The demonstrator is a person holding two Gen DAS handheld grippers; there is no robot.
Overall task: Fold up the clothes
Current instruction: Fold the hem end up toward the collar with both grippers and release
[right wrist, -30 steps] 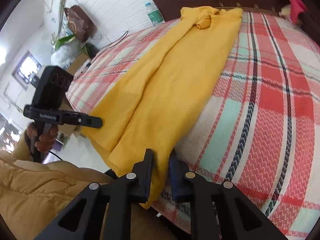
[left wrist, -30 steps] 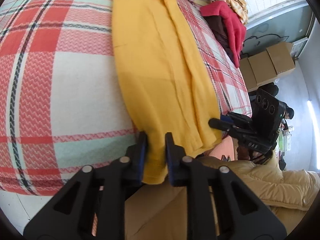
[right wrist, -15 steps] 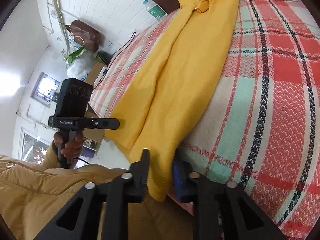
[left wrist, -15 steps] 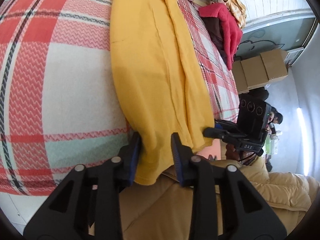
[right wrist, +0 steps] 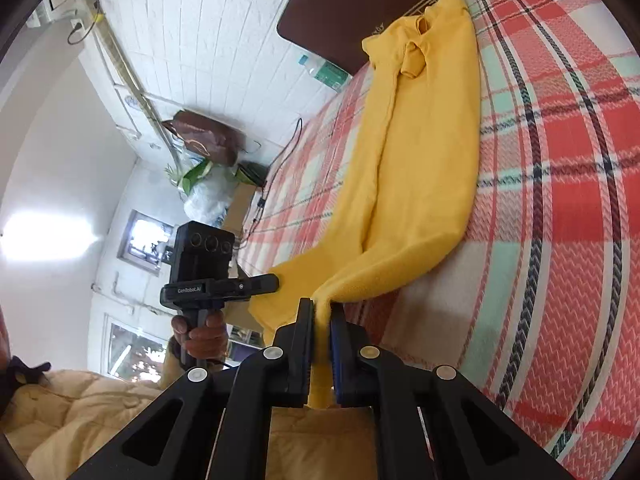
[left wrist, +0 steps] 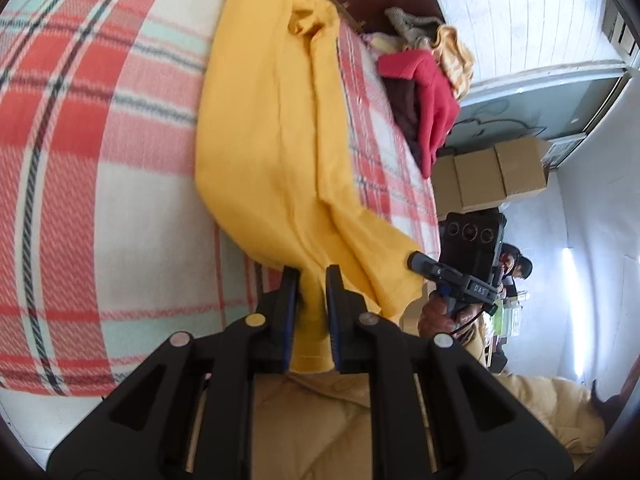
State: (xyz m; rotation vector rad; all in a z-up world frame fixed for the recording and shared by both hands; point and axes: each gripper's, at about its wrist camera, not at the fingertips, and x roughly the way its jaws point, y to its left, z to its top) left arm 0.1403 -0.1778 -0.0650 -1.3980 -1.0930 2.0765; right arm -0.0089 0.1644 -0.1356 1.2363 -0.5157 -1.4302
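white tiled walls and a dark headboard (right wrist: pixel 320 20) sit behind a bed covered in a red, white and mint plaid blanket (left wrist: pixel 80 152). a long yellow garment (left wrist: pixel 272 120) lies stretched lengthwise down the bed, collar end up near the headboard, near end lifted off the blanket edge toward the person.

left gripper (left wrist: pixel 312 280) has its fingers closing narrow on one bottom corner of the yellow fabric, cloth bunched between the pads with a hem hanging out below. right gripper (right wrist: pixel 320 308) is clamped nearly all the way down on the other bottom corner, yellow cloth squeezed between its fingers too. each wrist view shows the other gripper off to the side, held in a bare hand (right wrist: pixel 204 336), with the fabric reaching to it.

on the far side of the bed there's a heap of other clothes (left wrist: pixel 424 88), red piece on top. cardboard boxes (left wrist: pixel 492 176) stand on the floor beyond. a plastic bottle (right wrist: pixel 326 72) stands beside the headboard, and the person's tan puffy jacket (right wrist: pixel 80 412) fills the bottom.
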